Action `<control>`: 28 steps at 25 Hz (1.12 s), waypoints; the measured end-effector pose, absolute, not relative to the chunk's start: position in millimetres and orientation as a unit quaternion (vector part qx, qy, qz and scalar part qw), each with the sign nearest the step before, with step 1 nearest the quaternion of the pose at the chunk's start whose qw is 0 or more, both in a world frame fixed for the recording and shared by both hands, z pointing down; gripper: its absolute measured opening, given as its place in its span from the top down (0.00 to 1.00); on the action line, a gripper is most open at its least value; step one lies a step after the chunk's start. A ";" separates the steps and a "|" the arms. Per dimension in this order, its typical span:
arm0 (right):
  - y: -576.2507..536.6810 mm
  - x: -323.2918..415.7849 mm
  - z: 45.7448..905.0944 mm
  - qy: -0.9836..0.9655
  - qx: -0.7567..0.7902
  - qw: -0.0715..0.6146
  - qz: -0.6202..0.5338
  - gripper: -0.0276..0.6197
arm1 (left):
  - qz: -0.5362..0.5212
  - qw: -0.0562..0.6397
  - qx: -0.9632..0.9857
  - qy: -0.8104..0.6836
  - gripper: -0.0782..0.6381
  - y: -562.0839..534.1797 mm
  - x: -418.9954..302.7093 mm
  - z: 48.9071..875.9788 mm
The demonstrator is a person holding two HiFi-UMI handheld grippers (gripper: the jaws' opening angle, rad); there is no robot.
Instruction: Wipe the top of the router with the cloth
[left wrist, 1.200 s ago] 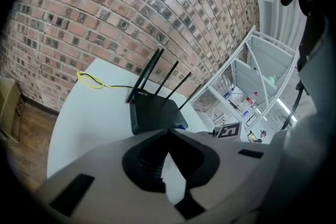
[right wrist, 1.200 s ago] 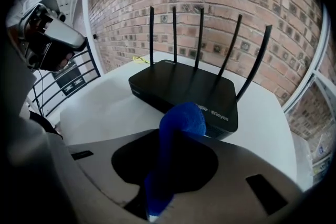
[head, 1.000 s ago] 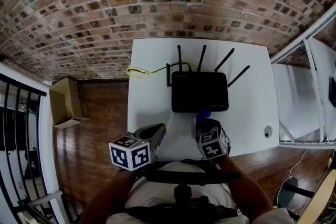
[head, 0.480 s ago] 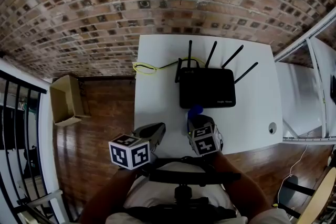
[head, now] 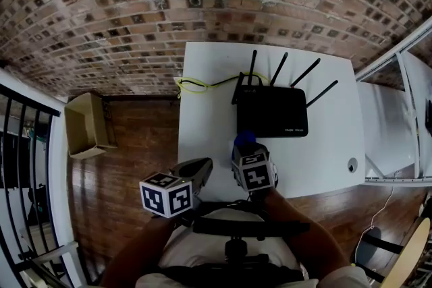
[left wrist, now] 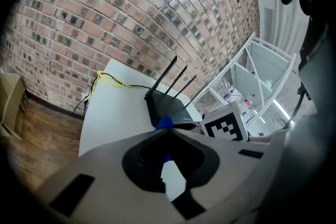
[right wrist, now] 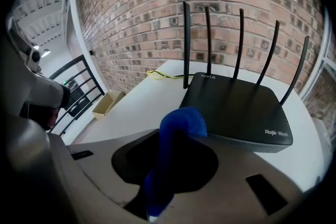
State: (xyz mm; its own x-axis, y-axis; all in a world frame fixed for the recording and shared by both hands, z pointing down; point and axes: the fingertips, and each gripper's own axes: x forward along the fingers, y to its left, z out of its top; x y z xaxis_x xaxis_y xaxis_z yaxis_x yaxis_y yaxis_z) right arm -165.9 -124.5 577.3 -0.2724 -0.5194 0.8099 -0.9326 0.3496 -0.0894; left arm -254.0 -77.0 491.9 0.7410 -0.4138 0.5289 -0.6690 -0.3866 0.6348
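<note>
Head view: where's the router? — A
Black router point(head: 273, 111) sits toward the far side of the white desk point(head: 209, 125), antennas pointing at the brick wall point(head: 135, 10). A yellow cable point(head: 196, 84) runs off its back left. Right tool point(head: 244, 152) is just short of the router's near edge, with the blue cloth point(head: 244, 139) sticking out of its tip. Left tool point(head: 201, 168) is over the desk's near left corner, well apart from the router. — B
Left gripper view? — A
Left tool's jaws are pinched together, nothing in them. Router point(left wrist: 170, 110) and cloth point(left wrist: 164, 122) lie ahead, past the tips. — B
Right gripper view? — A
Right tool is clenched on the cloth point(right wrist: 181, 123). A fold bulges past the tips, in line with the router's point(right wrist: 236, 107) near left corner. Can't tell if it touches. — B
</note>
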 end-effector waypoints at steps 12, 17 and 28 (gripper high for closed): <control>-150.7 -197.3 578.2 -0.739 0.487 0.342 0.315 0.82 | 0.141 0.452 0.813 -0.340 0.85 -85.5 -272.1 494.6; -171.2 -204.9 581.4 -0.733 0.490 0.339 0.329 0.82 | 0.143 0.453 0.811 -0.341 0.85 -96.0 -274.9 495.0; -224.4 -196.6 582.4 -0.701 0.521 0.339 0.349 0.82 | 0.142 0.456 0.804 -0.355 0.85 -118.3 -284.2 496.1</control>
State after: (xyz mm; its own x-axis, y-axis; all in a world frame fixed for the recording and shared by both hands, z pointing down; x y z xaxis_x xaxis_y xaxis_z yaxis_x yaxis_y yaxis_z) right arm -196.6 -224.4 582.4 -0.2268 -0.4935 0.8397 -0.9676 0.2127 -0.1363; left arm -284.2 -118.3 496.1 0.7081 -0.4406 0.5517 -0.6996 -0.3322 0.6326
